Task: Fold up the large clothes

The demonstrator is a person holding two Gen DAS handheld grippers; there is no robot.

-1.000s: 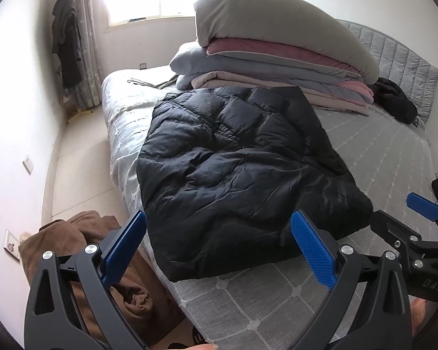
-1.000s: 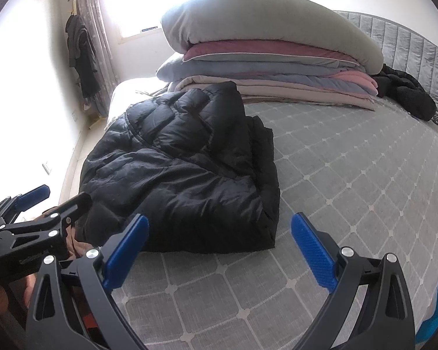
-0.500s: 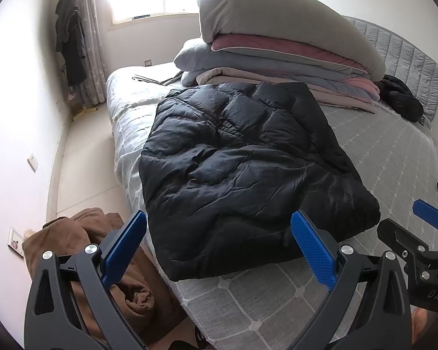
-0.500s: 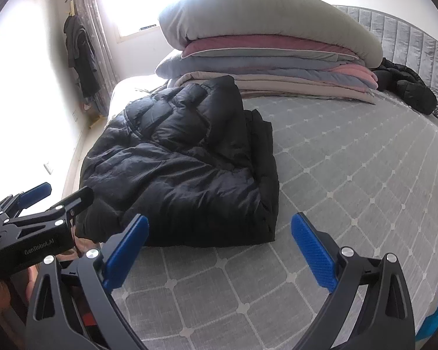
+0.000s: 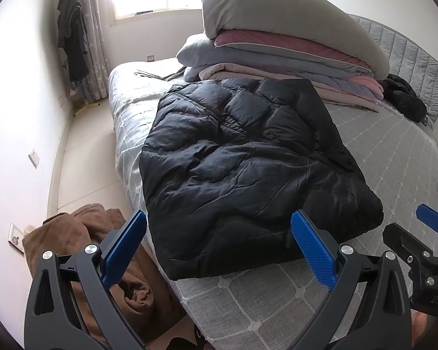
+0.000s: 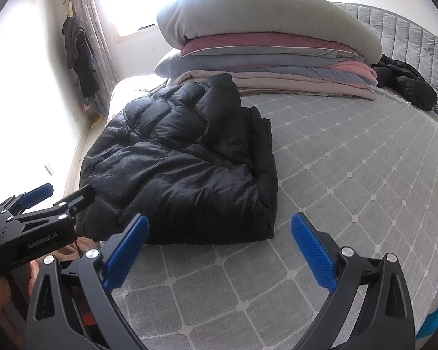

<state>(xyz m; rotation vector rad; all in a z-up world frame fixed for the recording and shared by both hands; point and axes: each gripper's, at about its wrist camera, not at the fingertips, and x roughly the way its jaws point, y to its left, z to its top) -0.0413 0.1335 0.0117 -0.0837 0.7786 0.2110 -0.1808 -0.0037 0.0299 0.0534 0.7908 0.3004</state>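
Both blue-padded black grippers, left gripper (image 5: 217, 246) and right gripper (image 6: 219, 248), are being held with jaws wide apart, nothing being gripped or touched. The folded black quilted puffer jacket (image 5: 242, 160) is being displayed along the left edge of the grey checked bed (image 6: 350, 175).

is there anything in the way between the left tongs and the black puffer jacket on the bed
Nothing visible. The open left tongs hang just before the near edge of the folded black puffer jacket, with only bare grey quilted bedspread beneath them.

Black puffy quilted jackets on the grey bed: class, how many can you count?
2: one folded black puffy quilted jacket near the bed's front edge, one crumpled black puffy jacket by the headboard. Others may be hidden.
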